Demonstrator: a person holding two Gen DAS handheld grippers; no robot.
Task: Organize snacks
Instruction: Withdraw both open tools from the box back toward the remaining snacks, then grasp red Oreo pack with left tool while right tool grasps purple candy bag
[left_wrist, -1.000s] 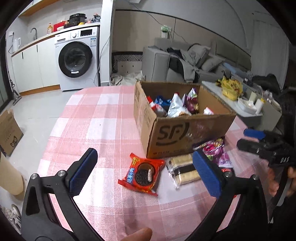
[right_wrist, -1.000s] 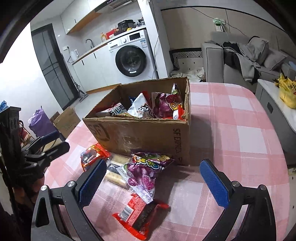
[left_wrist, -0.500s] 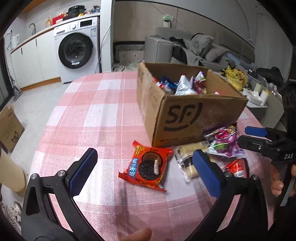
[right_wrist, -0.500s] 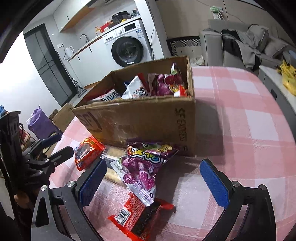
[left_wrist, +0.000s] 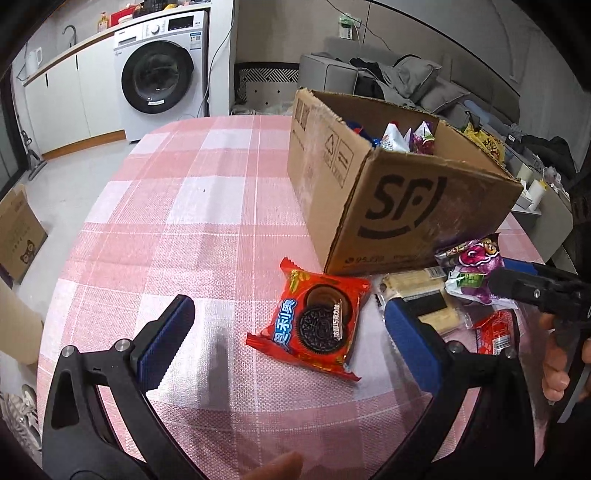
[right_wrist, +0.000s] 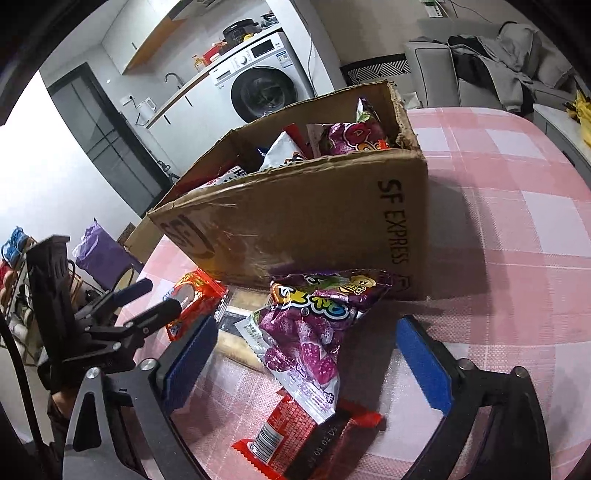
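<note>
Approach phase: left gripper (left_wrist: 284, 328), jaws wide and empty, hovers over red cookie packet (left_wrist: 314, 321) lying before brown cardboard box (left_wrist: 402, 206); right gripper (right_wrist: 306, 354), jaws just narrowing slightly, brackets untouched purple candy bag (right_wrist: 314, 325) beside that box. Next: descend, close.

both hand-held grippers (left_wrist: 288, 325) (right_wrist: 310, 354) agape, empty

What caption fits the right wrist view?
Open right tool above purple snack bag beside the box.
</note>
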